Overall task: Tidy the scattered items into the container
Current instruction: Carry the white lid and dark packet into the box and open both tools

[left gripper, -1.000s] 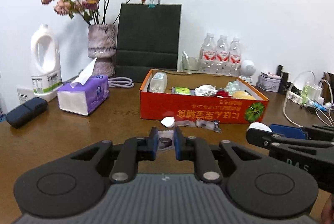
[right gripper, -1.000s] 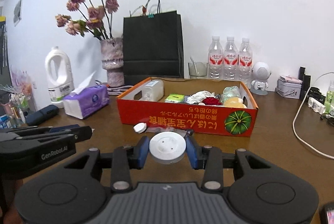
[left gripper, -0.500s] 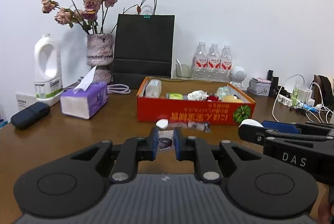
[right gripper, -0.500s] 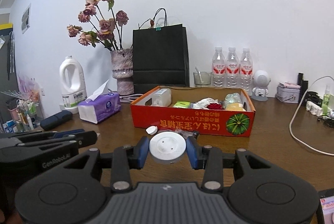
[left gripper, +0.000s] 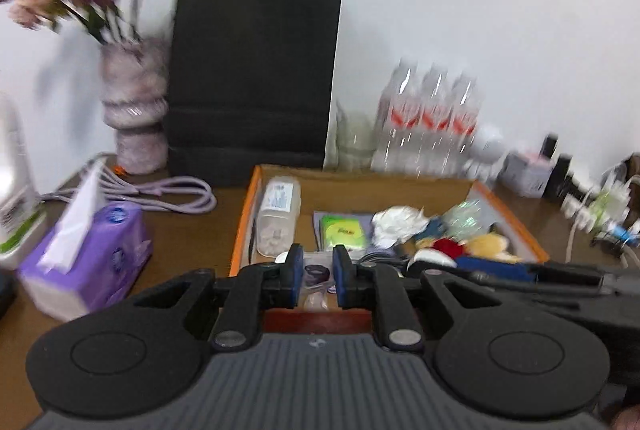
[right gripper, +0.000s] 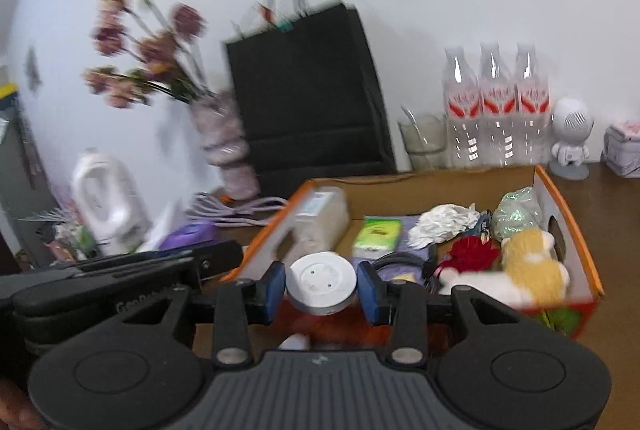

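White plastic fills the gap of our right gripper (right gripper: 321, 288): a round white disc (right gripper: 322, 286) with two small holes in its face sits just below the middle of the right wrist frame, clamped between the blue fingertips (right gripper: 275, 288), one pad touching each side of its rim. It hangs over the near left corner of the orange cardboard box (right gripper: 576, 230), which spreads across the centre and right of that view.

In the left wrist frame, our left gripper (left gripper: 316, 276) has its blue pads (left gripper: 294, 276) drawn close, pinching a small clear packet (left gripper: 317, 280) with a dark ring inside; the packet sits between the pads at lower centre, above the box's near wall (left gripper: 320, 322). Blur keeps us from naming the packet's contents more closely.

Inside the box we see a clear lidded canister (left gripper: 278, 220) at the left, a green packet (left gripper: 344, 234) beside it, crumpled white paper (right gripper: 444, 224) in the middle, and a yellow plush toy (right gripper: 528, 272) at lower right.

A purple tissue pack (left gripper: 86, 264) lies at the left edge of the left view, and a black paper bag (left gripper: 254, 77) stands behind the box at upper centre.
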A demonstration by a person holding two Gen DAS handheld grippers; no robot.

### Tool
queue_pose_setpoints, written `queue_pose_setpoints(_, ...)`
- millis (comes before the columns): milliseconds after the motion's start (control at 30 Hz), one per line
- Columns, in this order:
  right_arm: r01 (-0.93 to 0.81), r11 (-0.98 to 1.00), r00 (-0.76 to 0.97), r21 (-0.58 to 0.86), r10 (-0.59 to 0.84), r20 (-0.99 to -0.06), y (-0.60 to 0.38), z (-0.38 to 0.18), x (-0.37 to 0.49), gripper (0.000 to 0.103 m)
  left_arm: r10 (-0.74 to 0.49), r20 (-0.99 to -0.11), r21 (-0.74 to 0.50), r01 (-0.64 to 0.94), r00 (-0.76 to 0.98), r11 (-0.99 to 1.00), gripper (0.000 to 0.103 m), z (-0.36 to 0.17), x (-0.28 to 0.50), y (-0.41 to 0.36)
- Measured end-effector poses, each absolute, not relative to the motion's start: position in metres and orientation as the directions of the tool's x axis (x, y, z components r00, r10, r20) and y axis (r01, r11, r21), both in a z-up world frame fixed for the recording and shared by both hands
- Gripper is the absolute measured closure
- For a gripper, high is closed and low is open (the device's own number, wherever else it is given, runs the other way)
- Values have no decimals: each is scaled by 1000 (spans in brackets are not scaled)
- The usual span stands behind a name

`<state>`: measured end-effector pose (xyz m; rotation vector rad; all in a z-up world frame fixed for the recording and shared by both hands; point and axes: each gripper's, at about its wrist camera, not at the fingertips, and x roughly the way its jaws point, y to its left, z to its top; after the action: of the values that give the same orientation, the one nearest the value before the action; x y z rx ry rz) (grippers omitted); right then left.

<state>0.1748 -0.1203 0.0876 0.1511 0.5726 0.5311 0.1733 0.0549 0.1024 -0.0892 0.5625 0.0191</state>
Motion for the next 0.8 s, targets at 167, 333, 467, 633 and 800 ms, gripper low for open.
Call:
queue_pose_setpoints(167,-377,888,611,262,451,-651,-100,71,250,65,-9,-702,-79,-65,712,995,86,87,245,67)
queue_pose_setpoints(333,-354,893,443,277,421,-791,-85,49,292,65,-21,-819,-67,-60,573,996,85,65,276,71)
queue_pose_setpoints(467,-340,890,334,304,416,-846,-80,39,308,64,-30,-875,-69,-64,484,996,79,60,285,76)
queue_pose_setpoints(633,-324,902,287,285,381,-879,-80,50,314,48,-57,-912,-112,-110,407,988,63,74,287,90)
queue_pose_setpoints(800,-310,922,312,231,329,-891,-92,78,311,31,-80,-929,-143,-151,361,978,36,93,286,96)
